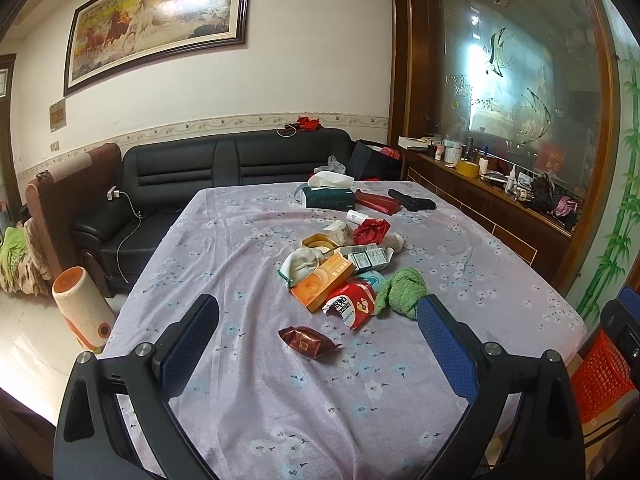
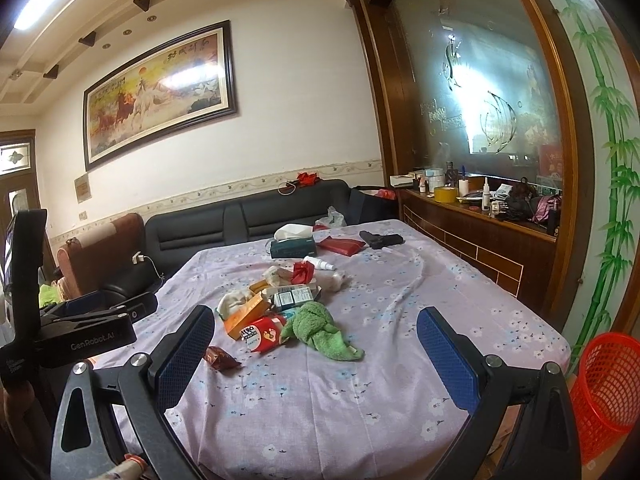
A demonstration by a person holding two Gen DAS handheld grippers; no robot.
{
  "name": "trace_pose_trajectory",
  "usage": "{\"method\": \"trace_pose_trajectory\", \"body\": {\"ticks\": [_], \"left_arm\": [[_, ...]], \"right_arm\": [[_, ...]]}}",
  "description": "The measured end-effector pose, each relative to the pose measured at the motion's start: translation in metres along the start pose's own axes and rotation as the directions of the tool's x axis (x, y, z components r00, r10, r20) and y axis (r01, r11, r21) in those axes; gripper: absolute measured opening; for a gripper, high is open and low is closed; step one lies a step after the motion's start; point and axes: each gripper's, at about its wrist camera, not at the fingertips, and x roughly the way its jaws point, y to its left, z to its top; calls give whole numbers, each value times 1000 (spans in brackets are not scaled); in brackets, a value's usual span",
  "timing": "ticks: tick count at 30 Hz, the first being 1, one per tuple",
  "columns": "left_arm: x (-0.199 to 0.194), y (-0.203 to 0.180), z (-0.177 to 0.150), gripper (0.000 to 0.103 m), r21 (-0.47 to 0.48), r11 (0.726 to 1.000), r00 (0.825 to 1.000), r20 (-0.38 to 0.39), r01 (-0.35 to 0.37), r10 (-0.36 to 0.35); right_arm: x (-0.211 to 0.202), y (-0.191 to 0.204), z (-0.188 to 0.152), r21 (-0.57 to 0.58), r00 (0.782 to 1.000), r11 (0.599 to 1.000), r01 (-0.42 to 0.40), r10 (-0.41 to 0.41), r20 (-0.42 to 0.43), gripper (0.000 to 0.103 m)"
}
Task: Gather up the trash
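Note:
A heap of trash lies mid-table on the lilac floral cloth [image 1: 248, 240]: an orange box [image 1: 322, 286], a red-white wrapper [image 1: 352, 306], a green rag [image 1: 402, 288], a crumpled red wrapper [image 1: 370, 230] and a small carton [image 1: 370, 258]. A dark red snack packet [image 1: 306, 342] lies alone, nearest me. My left gripper [image 1: 318, 332] is open and empty above the near table, the packet between its fingers' line. My right gripper [image 2: 316, 340] is open and empty, facing the green rag [image 2: 320, 330]. The red mesh basket [image 2: 610, 384] stands at the table's right.
A green tissue box [image 1: 328, 198], a red pouch [image 1: 376, 202] and a black case [image 1: 412, 202] lie at the far end. A black sofa [image 1: 180, 176] stands behind, a wooden counter [image 1: 492, 208] to the right, and a white-orange cylinder [image 1: 82, 312] on the floor at left.

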Motion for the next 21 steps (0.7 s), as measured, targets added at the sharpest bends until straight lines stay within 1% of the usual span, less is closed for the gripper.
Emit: {"method": "trace_pose_trajectory", "body": {"ticks": [21], "left_arm": [[-1,-2,1,99,1,1000,1000,5,2,-2]], "right_arm": [[-2,-2,1,12,1000,1000,1,-1,12,103]]}}
